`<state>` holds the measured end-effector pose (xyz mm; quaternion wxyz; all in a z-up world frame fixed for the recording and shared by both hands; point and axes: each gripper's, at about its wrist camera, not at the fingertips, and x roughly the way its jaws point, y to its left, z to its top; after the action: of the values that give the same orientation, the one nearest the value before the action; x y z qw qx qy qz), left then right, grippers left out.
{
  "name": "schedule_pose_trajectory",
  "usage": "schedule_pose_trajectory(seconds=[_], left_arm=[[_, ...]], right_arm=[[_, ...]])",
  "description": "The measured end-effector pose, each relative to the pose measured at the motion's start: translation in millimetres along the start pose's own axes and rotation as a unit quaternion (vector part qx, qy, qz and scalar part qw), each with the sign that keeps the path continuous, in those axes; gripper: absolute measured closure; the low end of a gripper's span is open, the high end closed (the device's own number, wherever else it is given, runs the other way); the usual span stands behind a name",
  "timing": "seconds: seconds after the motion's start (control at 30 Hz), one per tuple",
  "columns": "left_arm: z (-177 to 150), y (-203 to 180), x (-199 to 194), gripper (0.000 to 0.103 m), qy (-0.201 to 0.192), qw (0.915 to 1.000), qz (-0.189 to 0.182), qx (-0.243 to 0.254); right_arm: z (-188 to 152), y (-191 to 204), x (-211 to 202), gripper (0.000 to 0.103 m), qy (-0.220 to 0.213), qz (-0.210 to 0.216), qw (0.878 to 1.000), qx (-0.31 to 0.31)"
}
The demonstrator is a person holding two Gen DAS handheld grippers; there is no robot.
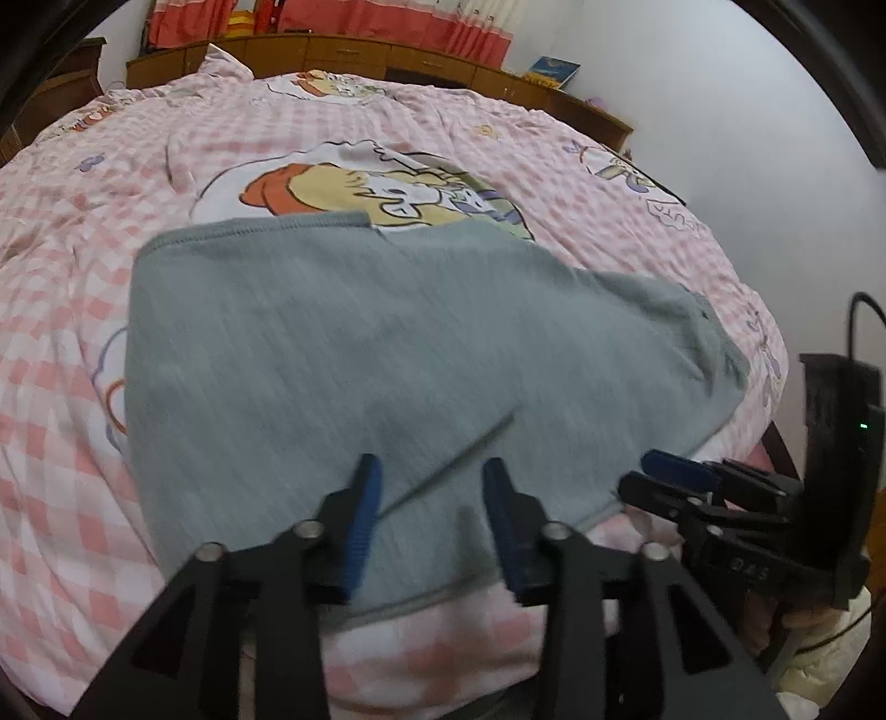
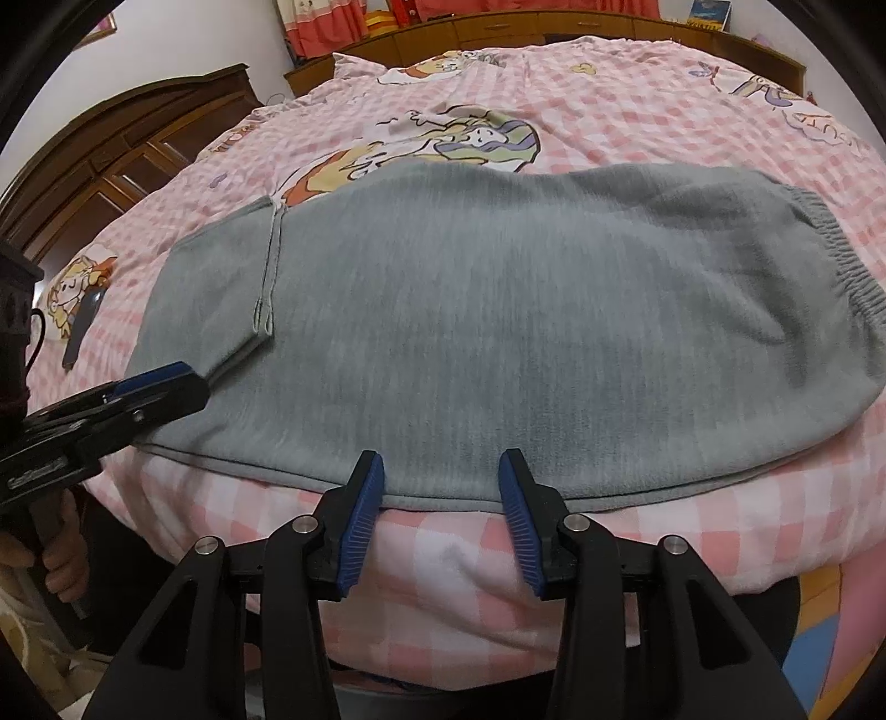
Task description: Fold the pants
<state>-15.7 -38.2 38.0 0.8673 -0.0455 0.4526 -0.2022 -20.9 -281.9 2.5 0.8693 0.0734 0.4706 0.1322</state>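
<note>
Pants (image 2: 470, 310), grey and soft, lie flat on the bed (image 2: 637, 133) over a pink checked cover with cartoon prints. In the right wrist view their long axis runs across the frame from left to right: the gathered waistband (image 2: 847, 266) sits at the right edge, and a leg end is folded back on itself at the left, its hem (image 2: 268, 266) running top to bottom. The near long edge follows the bed's front edge along the lower middle of the frame.

The right tool (image 2: 440, 498) has its blue pads apart at a middling width, straddling that near edge; the pads do not press the cloth. The left tool (image 1: 432, 504) also stands half open with cloth showing in the gap, and nothing is pinched. In the right wrist view it comes in from the lower left, its tip beside the folded leg end, with a hand (image 2: 61, 559) on its handle.

The left wrist view is smeared by motion, so the seams and the dark line on the cloth between the pads are hard to read. The waistband end there is bunched at the right and partly behind the right tool. A dark flat thing (image 2: 83, 327) on the cover at the left of the right wrist view is too small to identify. Wooden cabinets (image 2: 127, 149) and red curtains (image 1: 332, 22) are cut off at the top.
</note>
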Motion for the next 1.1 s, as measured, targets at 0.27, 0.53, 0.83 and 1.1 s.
schedule_pose_trajectory(seconds=[0.27, 0.53, 0.83, 1.1], left_arm=[[-20, 18, -25, 0.046, -0.001, 0.9996, 0.013, -0.026], [-39, 31, -44, 0.046, -0.018, 0.9980, 0.053, -0.029], [-46, 37, -53, 0.045, -0.025, 0.9982, 0.040, -0.036], [-52, 50, -49, 0.046, -0.008, 0.9977, 0.015, -0.065]], right_arm=[[22, 11, -3, 0.048, 0.028, 0.027, 0.999, -0.004], [79, 54, 7, 0.048, 0.047, 0.155, 0.986, -0.031], [110, 68, 63, 0.059, 0.109, 0.192, 0.975, -0.027], [118, 77, 81, 0.062, 0.124, 0.228, 0.966, -0.011]])
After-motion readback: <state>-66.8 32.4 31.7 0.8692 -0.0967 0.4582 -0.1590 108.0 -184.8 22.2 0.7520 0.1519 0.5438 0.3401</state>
